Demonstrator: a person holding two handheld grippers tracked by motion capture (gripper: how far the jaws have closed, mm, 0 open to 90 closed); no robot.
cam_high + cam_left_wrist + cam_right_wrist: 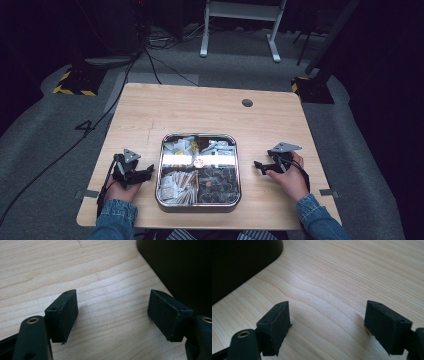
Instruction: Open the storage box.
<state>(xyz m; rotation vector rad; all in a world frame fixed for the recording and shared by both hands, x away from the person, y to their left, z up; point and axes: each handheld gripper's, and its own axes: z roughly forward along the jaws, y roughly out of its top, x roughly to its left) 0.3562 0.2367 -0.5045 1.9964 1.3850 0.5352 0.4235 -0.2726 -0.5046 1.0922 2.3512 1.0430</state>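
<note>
Denim-sleeved forearms are seen at the bottom edge of the high view, each hand resting on the pale wooden worktop (210,107) with a pair of black tongs. Left tongs (146,172) are parked just left of the square, shiny metal tray (198,205), and right tongs (258,165) lie to its right, a little apart from it. Both pairs are seen spread wide in their own gripper views, with bare wood grain between the pads and nothing pinched. Four compartments are made out in the tray, filled with small packets and dark pieces too small to be identified. No item is being touched, so the sorting or picking work is judged to be at its starting pose, not yet begun. For the next move, one pair of tongs would need to be lifted over the tray rim and lowered, spread, around a single piece.
</note>
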